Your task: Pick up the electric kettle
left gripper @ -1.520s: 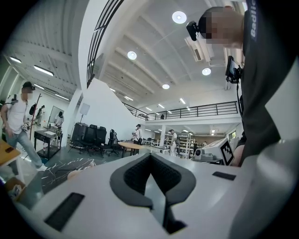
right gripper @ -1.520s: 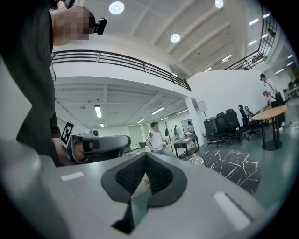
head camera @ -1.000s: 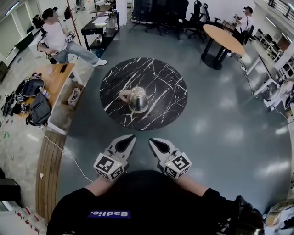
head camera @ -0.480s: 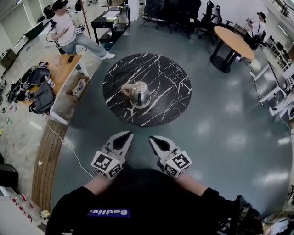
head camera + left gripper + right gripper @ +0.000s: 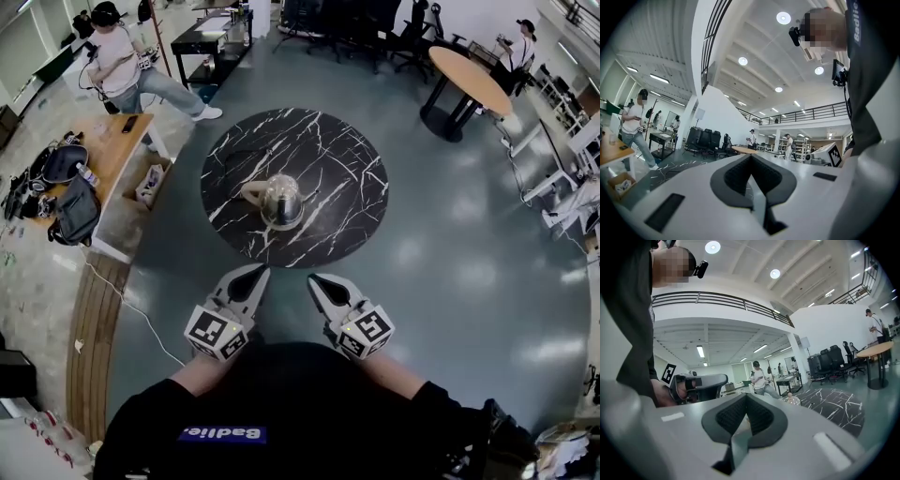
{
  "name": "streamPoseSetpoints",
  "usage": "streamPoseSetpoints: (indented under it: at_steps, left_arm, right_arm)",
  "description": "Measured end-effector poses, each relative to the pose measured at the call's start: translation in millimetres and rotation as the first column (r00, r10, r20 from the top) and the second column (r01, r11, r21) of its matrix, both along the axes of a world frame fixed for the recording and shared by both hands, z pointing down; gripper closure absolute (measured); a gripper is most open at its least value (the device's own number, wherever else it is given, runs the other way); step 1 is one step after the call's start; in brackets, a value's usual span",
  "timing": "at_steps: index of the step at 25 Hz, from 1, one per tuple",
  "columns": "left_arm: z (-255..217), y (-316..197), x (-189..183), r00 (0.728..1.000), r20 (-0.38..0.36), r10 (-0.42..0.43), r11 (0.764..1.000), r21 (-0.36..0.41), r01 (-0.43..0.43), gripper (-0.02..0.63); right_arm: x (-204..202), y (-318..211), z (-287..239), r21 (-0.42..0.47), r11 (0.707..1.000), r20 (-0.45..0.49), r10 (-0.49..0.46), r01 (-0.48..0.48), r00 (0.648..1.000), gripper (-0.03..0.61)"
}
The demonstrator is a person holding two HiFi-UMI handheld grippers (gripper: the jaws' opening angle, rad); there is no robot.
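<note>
A shiny steel electric kettle (image 5: 281, 201) with a pale handle on its left stands upright at the middle of a round black marble table (image 5: 328, 159). Both grippers hang side by side in front of the person's chest, short of the table's near edge. The left gripper (image 5: 255, 273) is shut with nothing in it, and so is the right gripper (image 5: 317, 280). In the right gripper view the kettle (image 5: 791, 399) shows small beyond the shut jaws, with the left gripper (image 5: 698, 383) beside it. The left gripper view shows shut jaws and the table (image 5: 670, 168) low at left.
A wooden desk (image 5: 112, 150) with bags stands left of the table, and a person (image 5: 117, 61) sits behind it. A round wooden table (image 5: 466, 79) and black chairs (image 5: 356, 23) stand at the back. A wooden strip (image 5: 94, 328) runs along the floor at left.
Both grippers have edged a little forward towards the table's near edge, still shut. The kettle has not moved on the table.
</note>
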State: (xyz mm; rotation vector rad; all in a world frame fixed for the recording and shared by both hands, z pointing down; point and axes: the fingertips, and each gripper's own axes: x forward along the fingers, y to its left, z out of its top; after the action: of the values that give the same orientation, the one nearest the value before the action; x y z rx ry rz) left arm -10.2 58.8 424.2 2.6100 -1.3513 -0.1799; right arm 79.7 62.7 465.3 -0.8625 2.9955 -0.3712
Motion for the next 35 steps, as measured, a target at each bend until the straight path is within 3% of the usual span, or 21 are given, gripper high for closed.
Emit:
streamPoseSetpoints:
  at_steps: [17,24,35]
  left_arm:
    - [4.7,-125.2,-66.0,0.993,0.029,0.118,0.993,0.019,-0.118,0.607]
    - [11.2,-149.3,-91.9,0.985,0.032,0.171,0.985,0.02,-0.172,0.607]
    - [18.0,-176.1,-108.2,0.985,0.049,0.165,0.986,0.016,-0.166,0.607]
  right_arm:
    - [-52.9,-116.4,3.7,-0.035,0.984,-0.018,0.175,-0.176,0.984,0.575]
    - [-77.5,-139.2,4.7,-0.039,0.969,-0.031,0.243,-0.244,0.97,0.575]
    - [-79.1,-158.2,7.0,-0.069,0.952,-0.032,0.296,-0.297,0.955,0.575]
